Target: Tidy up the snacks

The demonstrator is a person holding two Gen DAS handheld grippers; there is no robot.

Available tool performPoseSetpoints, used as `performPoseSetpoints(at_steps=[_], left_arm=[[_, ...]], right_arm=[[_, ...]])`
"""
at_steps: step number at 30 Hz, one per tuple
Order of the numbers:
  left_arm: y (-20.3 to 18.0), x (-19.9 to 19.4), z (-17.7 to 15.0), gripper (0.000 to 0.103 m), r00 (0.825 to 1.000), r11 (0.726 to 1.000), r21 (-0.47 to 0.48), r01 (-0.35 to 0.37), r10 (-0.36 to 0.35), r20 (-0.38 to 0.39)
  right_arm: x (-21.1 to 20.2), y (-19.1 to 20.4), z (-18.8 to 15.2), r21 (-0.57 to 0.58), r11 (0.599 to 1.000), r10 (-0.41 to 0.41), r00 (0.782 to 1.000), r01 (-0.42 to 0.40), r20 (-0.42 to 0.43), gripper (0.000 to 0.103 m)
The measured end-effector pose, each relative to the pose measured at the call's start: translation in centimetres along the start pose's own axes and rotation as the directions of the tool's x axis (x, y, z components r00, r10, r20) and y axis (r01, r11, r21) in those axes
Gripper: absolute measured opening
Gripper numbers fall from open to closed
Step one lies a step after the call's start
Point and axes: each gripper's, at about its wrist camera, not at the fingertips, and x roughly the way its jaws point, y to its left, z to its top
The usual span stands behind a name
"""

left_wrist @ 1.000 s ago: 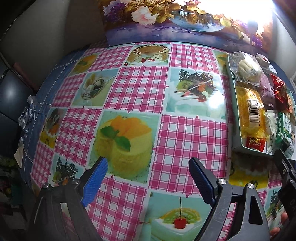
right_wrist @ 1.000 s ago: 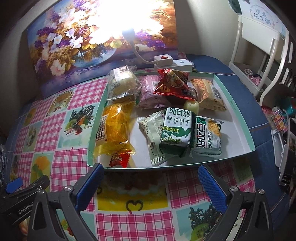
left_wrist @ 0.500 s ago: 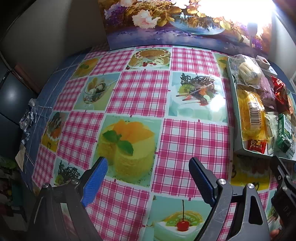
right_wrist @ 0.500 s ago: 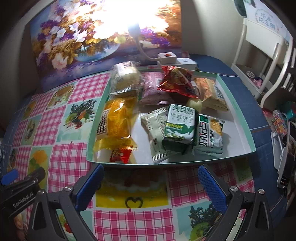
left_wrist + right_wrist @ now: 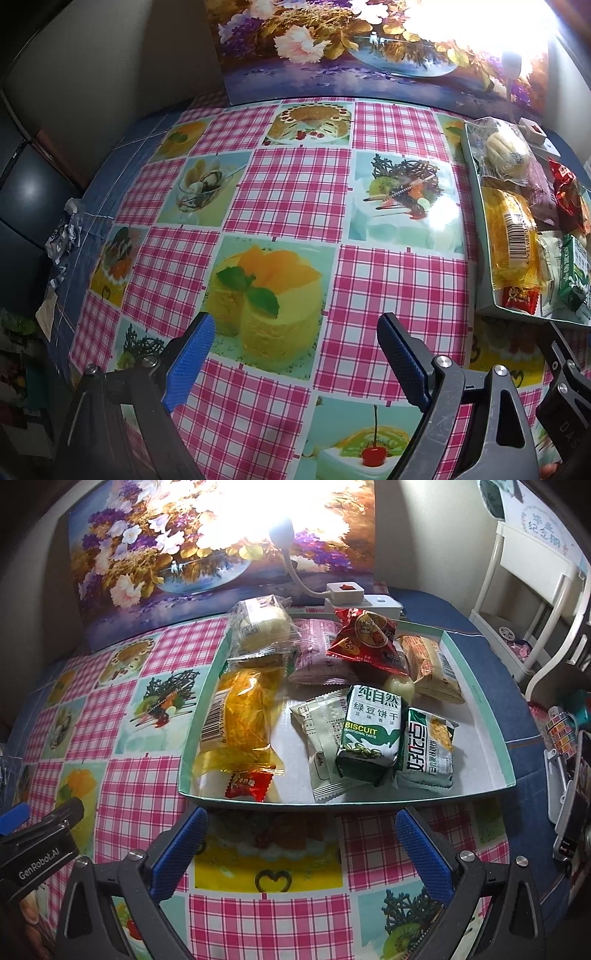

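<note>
A shallow green-edged tray [image 5: 480,701] holds several wrapped snacks: a yellow cake pack [image 5: 240,716], a small red candy [image 5: 247,784], a green biscuit pack [image 5: 371,734], a green and white pack [image 5: 430,747], a red bag [image 5: 365,640] and a bun in clear wrap [image 5: 260,626]. My right gripper [image 5: 301,838] is open and empty, just in front of the tray's near edge. My left gripper [image 5: 295,343] is open and empty over the checked tablecloth [image 5: 295,192], left of the tray [image 5: 480,306].
A flower painting [image 5: 221,546] leans against the wall behind the table. A white power strip with a lamp [image 5: 362,598] sits behind the tray. A white chair [image 5: 535,590] stands at the right. Crumpled foil [image 5: 64,236] lies at the table's left edge.
Both grippers have drawn back and lifted a little, so the tray sits slightly farther away. Both stay open and empty.
</note>
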Motion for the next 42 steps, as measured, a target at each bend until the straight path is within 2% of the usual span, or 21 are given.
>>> performPoseSetpoints(at_steps=[42], left_arm=[[0.12,0.46,-0.11,0.09,1.0,1.0,0.002,0.005,-0.005,-0.02]], right_arm=[[0.48,0.1,-0.1,-0.007,1.0,-0.008,1.0,0.008,-0.025,0.103]])
